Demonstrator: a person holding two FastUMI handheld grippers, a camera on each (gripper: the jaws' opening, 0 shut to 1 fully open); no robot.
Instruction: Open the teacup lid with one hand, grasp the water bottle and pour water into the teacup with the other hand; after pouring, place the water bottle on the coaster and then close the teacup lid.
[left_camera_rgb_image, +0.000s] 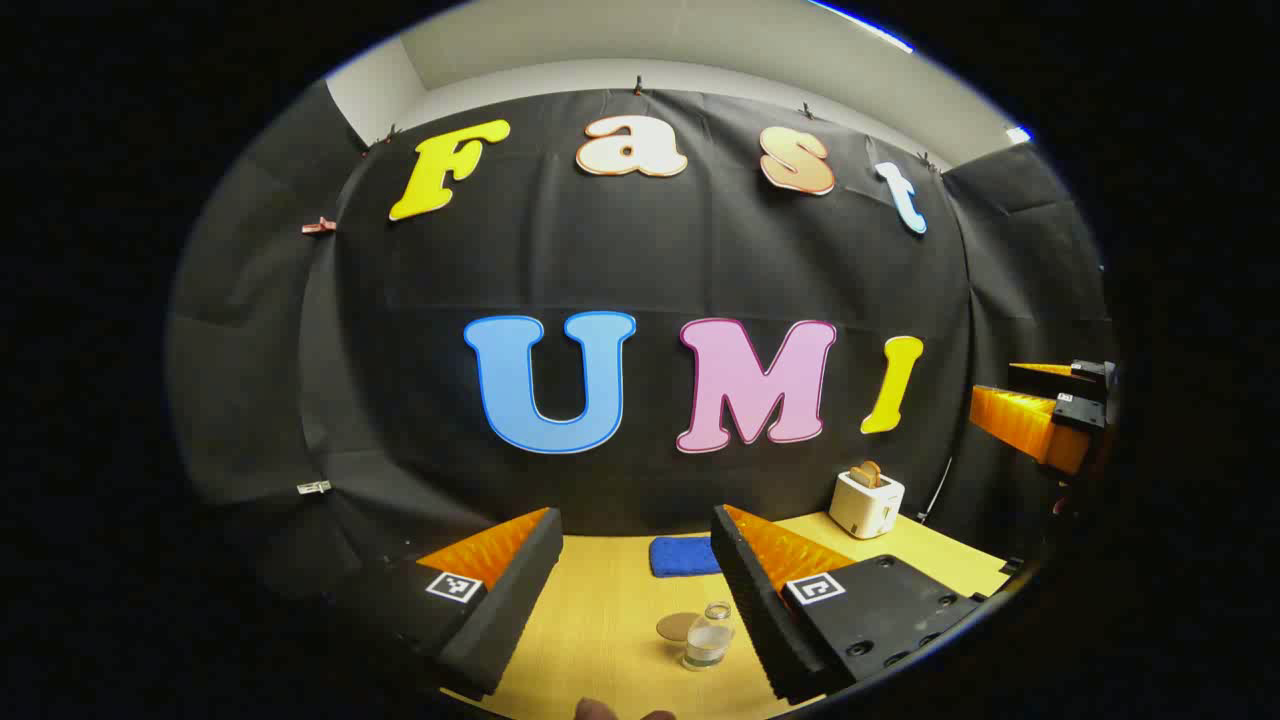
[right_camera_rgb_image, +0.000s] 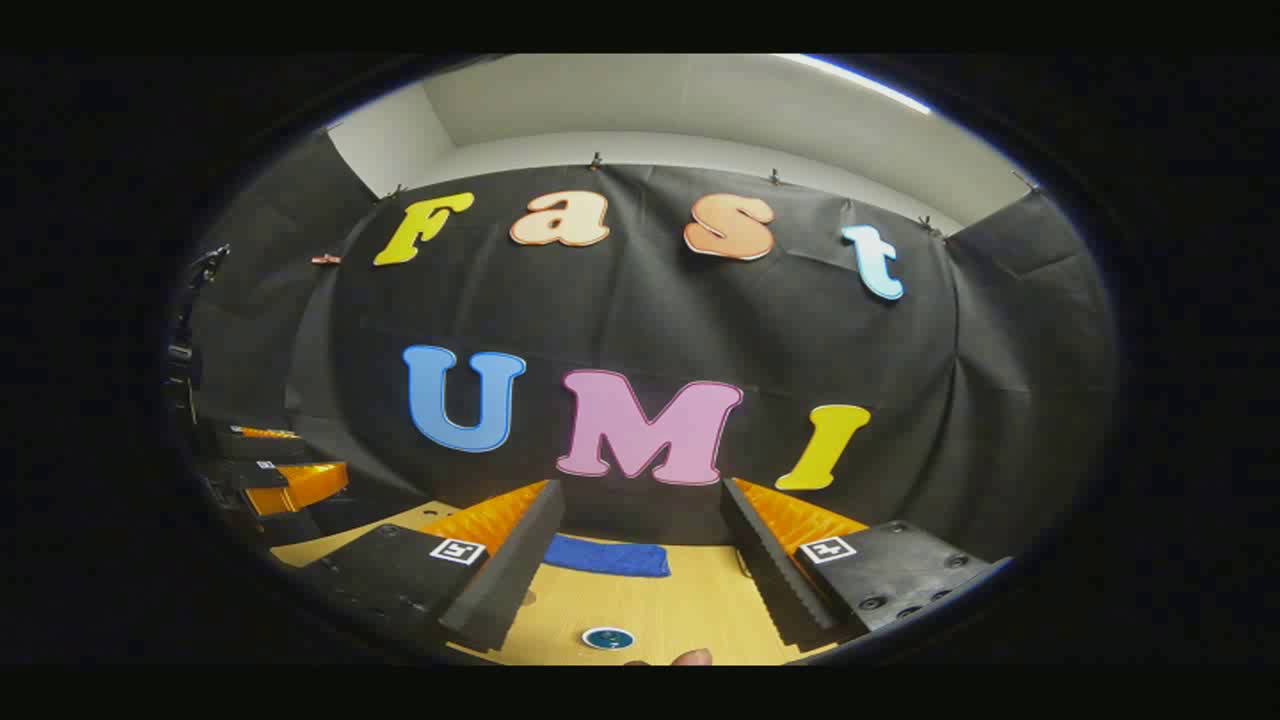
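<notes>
Wooden table (left_camera_rgb_image: 600, 620): pale and bare-topped, carrying everything the task needs; both grippers hang above it, well clear of the surface.
Left gripper (left_camera_rgb_image: 635, 590): jaws spread wide, nothing between them, pointed down the table toward the bottle.
Right gripper (right_camera_rgb_image: 640, 570): likewise parted and empty; it also appears far off at the right edge of the left gripper view.
Water bottle (left_camera_rgb_image: 709, 636): small clear bottle standing upright near the table's front, partly filled, close to the left gripper's right finger but apart from it.
Coaster (left_camera_rgb_image: 677, 626): thin round tan disc lying flat, just beside the bottle on its left.
Teacup lid (right_camera_rgb_image: 608, 637): a small round dark-and-teal disc seen from above in the right gripper view, probably the lid on the teacup; the cup's body is too low in the view to make out.
Blue cloth (left_camera_rgb_image: 684, 556): folded, at the far edge of the table.
Toaster (left_camera_rgb_image: 866, 502): white, with a slice in it, at the far right.
Stage: my judgement is that nothing has begun; lid on, bottle untouched.
Handling: the bottle looks light, smooth and likely slippery, perhaps soft-walled; grip it mid-body, squarely, with modest force. The lid looks hard and breakable; take it by its top or rim and lift straight up.
</notes>
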